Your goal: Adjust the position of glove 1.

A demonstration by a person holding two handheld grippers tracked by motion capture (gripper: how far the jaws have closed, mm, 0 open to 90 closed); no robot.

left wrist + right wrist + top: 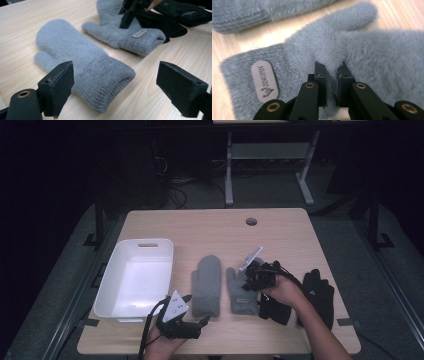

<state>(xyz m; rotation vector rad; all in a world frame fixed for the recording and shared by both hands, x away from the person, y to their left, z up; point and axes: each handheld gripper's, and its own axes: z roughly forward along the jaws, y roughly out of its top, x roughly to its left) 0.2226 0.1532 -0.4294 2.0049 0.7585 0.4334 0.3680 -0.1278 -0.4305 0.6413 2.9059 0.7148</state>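
Fold of the grey mitten (352,50) pinched between the right gripper (331,75) fingers.

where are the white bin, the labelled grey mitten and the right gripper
white bin (111,270), high view, on its left wall
labelled grey mitten (384,62), right gripper view, on its fuzzy palm
right gripper (332,72), right gripper view, midway between its fingertips, pinching the mitten's fuzz

Grey fuzzy mitten w/ ribbed cuff (352,50), lying flat on the wooden bench (280,227), fingertips pointing away from the person, thumb toward the left. A small oval label reading JINGPIN sits on the cuff. Fleece near the palm is bunched up & pinched between the right tool (332,75). A matching grey mitten (206,285) lies flat just beside it, left side.
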